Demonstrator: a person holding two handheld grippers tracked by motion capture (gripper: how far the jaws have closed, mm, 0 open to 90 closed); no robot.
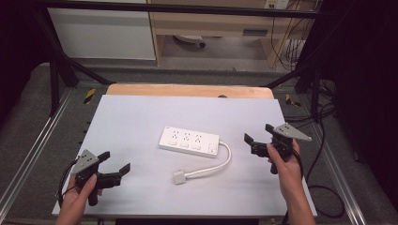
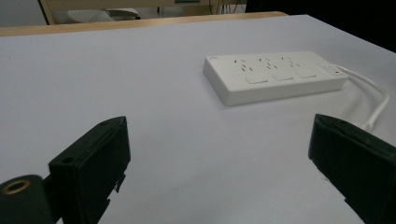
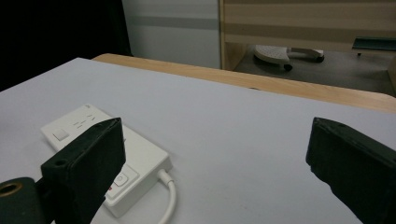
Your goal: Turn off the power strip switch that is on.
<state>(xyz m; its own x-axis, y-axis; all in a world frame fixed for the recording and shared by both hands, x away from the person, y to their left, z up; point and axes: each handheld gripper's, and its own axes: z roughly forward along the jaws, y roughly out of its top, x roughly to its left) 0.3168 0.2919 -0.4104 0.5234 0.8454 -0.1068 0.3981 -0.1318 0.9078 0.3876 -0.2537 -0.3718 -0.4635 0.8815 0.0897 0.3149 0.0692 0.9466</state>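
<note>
A white power strip [image 1: 189,141] lies flat in the middle of the white table top [image 1: 141,117]; its white cable [image 1: 220,164] loops round to a plug [image 1: 179,177] lying in front of it. My left gripper [image 1: 114,161] is held low at the front left, open, nothing between its jaws, pointing toward the power strip [image 2: 273,77]. My right gripper [image 1: 258,132] is at the right of the strip, open and empty, close to the end of the power strip [image 3: 109,158] where the cable [image 3: 169,200] leaves.
A wooden edge [image 1: 187,90] runs along the far side of the table. Black frame bars [image 1: 56,70] and loose cables [image 1: 324,140] flank the table. A wooden cabinet [image 1: 211,28] stands beyond on the floor.
</note>
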